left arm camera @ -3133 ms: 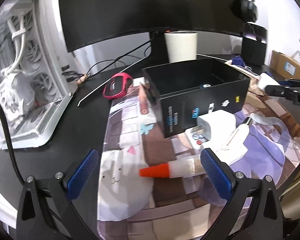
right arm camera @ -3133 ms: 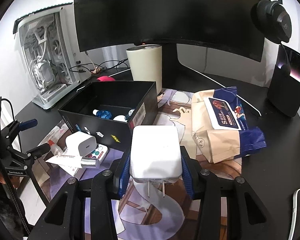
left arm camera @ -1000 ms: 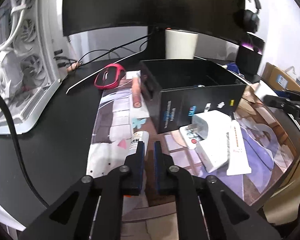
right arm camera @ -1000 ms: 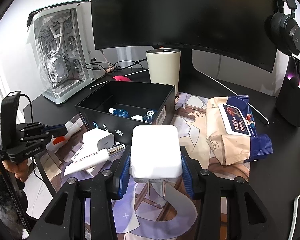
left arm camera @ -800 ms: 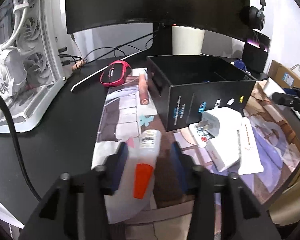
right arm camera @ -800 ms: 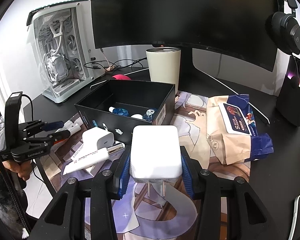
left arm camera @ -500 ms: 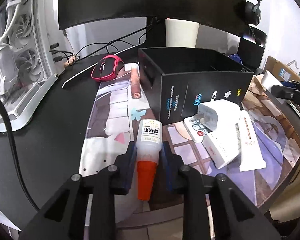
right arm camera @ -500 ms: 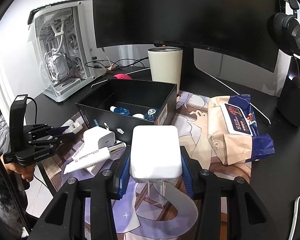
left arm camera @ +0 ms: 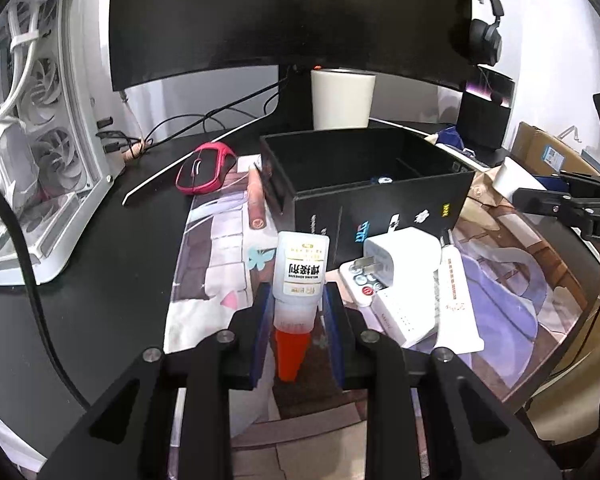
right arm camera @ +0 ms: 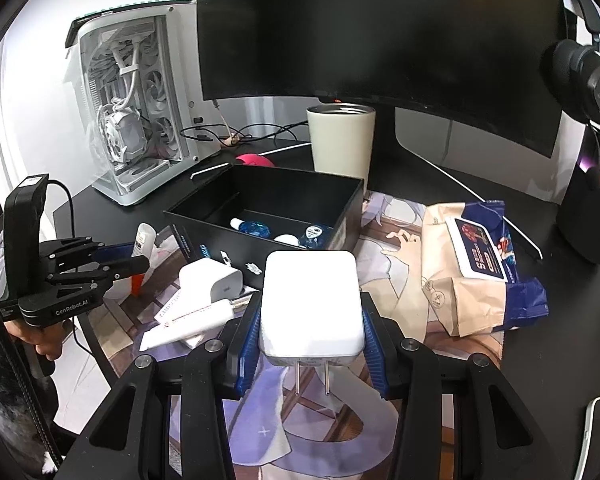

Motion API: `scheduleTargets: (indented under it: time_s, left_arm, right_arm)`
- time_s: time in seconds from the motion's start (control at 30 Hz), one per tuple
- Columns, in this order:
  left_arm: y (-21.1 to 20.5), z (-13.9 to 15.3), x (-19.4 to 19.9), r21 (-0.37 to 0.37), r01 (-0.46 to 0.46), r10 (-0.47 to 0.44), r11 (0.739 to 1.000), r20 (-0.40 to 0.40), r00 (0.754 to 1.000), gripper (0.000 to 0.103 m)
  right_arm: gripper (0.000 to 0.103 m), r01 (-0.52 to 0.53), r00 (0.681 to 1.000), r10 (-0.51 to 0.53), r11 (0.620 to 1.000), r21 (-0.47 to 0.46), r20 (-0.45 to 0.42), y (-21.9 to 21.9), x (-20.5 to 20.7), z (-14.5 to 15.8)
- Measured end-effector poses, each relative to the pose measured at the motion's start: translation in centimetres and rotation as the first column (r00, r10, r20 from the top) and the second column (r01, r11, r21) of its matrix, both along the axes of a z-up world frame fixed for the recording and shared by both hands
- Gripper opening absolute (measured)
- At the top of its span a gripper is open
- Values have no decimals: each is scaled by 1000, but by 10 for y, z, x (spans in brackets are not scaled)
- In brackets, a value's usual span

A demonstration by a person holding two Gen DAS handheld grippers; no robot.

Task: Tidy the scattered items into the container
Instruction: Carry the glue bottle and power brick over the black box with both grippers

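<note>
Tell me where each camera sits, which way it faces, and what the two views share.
Left wrist: rides the left gripper, looking along its fingers past the clamped glue bottle to the black box and monitor.
Right wrist: rides the right gripper, looking over the clamped white charger toward the box; the person's hand shows, holding the left gripper.
Shared: box, cream tumbler, small white plug, monitor.

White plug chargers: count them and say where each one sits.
2. One charger is gripped in the right tool, prongs pointing back toward the camera. The other charger lies on the mat in front of the black box. More may be hidden inside the box.
</note>
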State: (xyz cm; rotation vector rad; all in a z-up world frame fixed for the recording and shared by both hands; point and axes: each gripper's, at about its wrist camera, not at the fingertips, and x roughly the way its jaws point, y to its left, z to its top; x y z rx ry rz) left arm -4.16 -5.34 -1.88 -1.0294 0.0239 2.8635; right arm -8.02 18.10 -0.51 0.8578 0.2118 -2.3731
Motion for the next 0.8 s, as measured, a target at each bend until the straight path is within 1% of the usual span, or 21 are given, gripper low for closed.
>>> scheduleTargets:
  time_s: [0.27, 0.33, 0.37, 0.43, 0.5, 0.67, 0.73, 0.77, 0.8]
  left_arm:
    - [1, 15, 1, 20, 3, -2, 1000, -42, 999, 21]
    - [1, 20, 1, 30, 9, -8, 1000, -53, 999, 14]
    - [1, 22, 1, 36, 12, -10, 999, -58, 998, 4]
    - [2, 25, 0, 42, 30, -28, 999, -61, 998, 4]
    - [2, 24, -3, 39, 28, -25, 999, -55, 998, 4]
    - [2, 9, -8, 19, 7, -6, 1000, -16, 1000, 4]
    - [-1, 3, -11, 13, -11, 11, 1000, -1, 1000, 5]
    - [-3, 1, -11, 5, -23, 23, 1000, 5, 1000, 8]
    - [-4, -2, -12, -3, -34, 34, 999, 11, 999, 16]
  right_arm:
    - [44, -12, 1000, 12, 1000, -8, -8, -5, 4, 5]
    - [44, -11, 1000, 11, 1000, -5, -10, -6, 4, 6]
    - [44, -12, 1000, 12, 1000, -4, -10, -6, 3, 7]
    - [44, -12, 1000, 12, 1000, -4, -12, -7, 3, 9]
    - [44, -11, 1000, 11, 1000, -1, -15, -8, 2, 10]
    - [44, -19, 1000, 19, 1000, -1, -13, -10, 4, 9]
    - [44, -21, 1000, 21, 1000, -3, -10, -10, 4, 8]
    - [44, -22, 1000, 21, 1000, -4, -9, -10, 4, 7]
    - [44, -22, 1000, 22, 1000, -5, -8, -10, 4, 7]
